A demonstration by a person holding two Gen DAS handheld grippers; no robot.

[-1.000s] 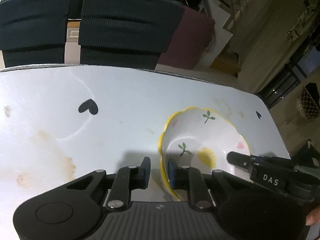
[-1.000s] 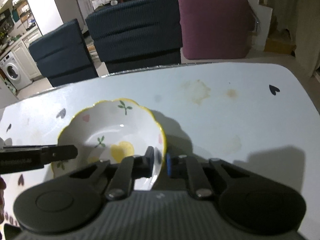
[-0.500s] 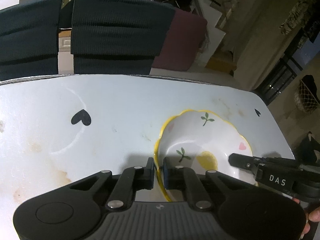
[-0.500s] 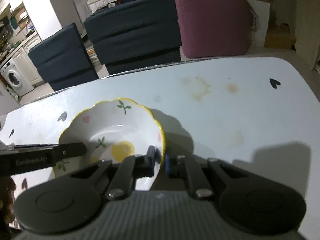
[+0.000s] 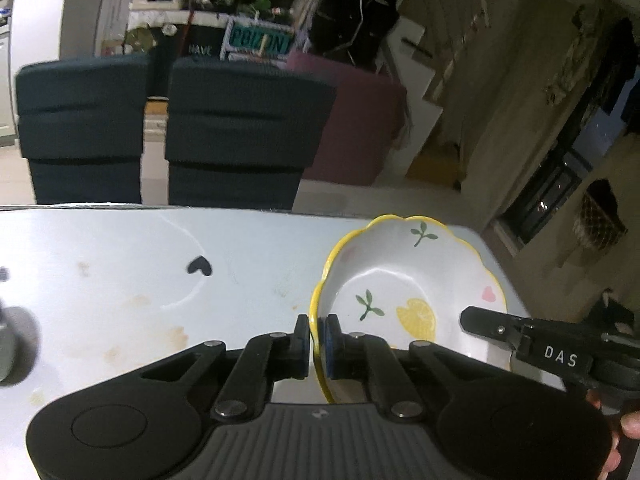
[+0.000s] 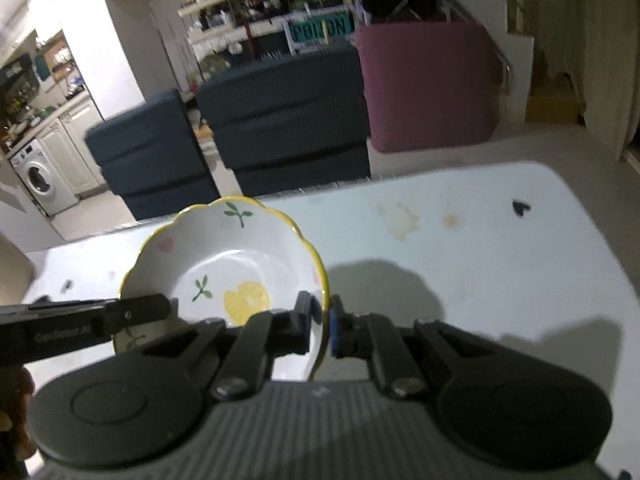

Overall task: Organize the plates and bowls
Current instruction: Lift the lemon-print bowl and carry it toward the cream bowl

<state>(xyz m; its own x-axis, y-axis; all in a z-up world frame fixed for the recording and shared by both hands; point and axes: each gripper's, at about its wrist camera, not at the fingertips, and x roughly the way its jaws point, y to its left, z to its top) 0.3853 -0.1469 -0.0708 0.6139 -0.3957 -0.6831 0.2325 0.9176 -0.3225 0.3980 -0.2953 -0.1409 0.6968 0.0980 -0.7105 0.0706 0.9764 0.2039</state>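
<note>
- The bowl (image 5: 408, 284), white with a scalloped yellow rim and printed with leaf sprigs, a lemon slice and a pink heart, was held clear of the desk (image 5: 120, 264), between the two grippers.
- The bowl's shadow (image 6: 384, 284) was cast on the desk surface to its right in the right wrist view.
- The left gripper (image 5: 317, 346) was clamped on the bowl's near left rim, one pad outside the wall and one inside; its jaws had just been closing onto that rim.
- The right gripper (image 6: 320, 326) was clamped on the opposite rim in the same manner, with the rim pinched between its jaws.
- Each gripper was visible in the other's view as a black finger reaching across the bowl.
- The desk was pale, marked with brown stains (image 6: 400, 220) and black heart prints (image 5: 199, 266).
- Two dark blue chairs (image 5: 244, 136) and a maroon chair (image 6: 428, 84) were positioned beyond the far edge of the desk.
</note>
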